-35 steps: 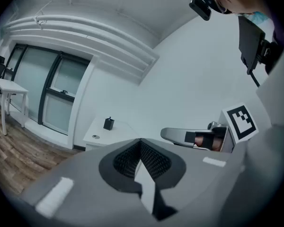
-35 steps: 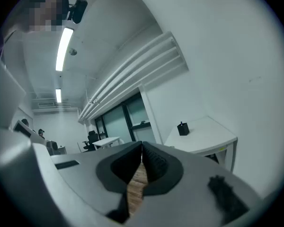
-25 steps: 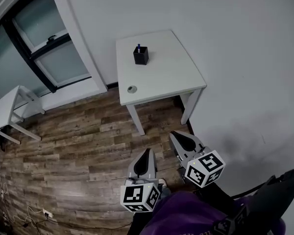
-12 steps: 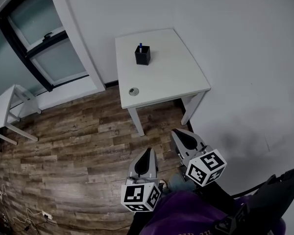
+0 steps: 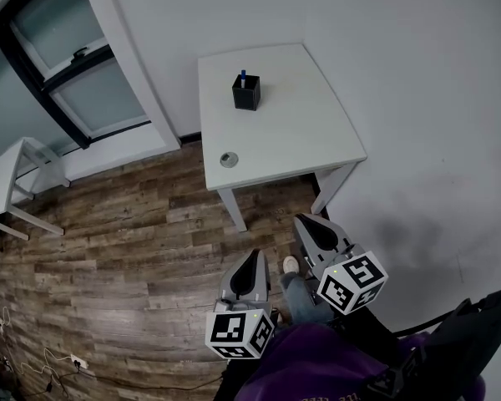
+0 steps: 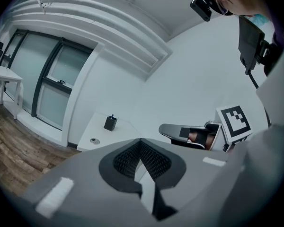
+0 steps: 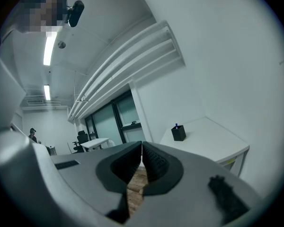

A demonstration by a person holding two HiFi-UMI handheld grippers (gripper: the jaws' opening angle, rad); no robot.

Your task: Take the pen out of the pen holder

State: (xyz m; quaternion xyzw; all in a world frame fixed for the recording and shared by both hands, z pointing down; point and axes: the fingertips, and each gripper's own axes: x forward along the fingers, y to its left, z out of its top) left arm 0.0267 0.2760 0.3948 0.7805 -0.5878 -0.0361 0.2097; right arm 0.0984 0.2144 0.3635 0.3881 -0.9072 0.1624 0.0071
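- Both claws are far short of the work. The left claw (image 5: 250,261) and right claw (image 5: 311,226) hang side by side over the wooden floor (image 5: 125,241), each with its jaws pressed together and nothing between them.
- The pen (image 5: 243,75) stands upright in the black pen holder (image 5: 245,94), well ahead of both claws, on the far part of the white desk (image 5: 301,140).
- The step in hand, as I judge it, is the approach. Carry one claw over the desk's near edge and spread its jaws before it nears the holder.
- Only a short blue tip shows above the rim, so come down from above, pinch that tip squarely and lift straight up. A slanted pull may tip the holder.
- The other claw could steady the holder's side, since the holder looks light.
- A small round object (image 5: 228,159) lies on the desk between the left claw and the holder, near the desk's front edge. It is off the straight line and easy to pass.
- The desk sits in a wall corner, so there is little room beyond or to the right of the holder.
- A second small table (image 5: 4,178) and the glass doors (image 5: 63,82) stand far off to the left claw's left, out of the way.
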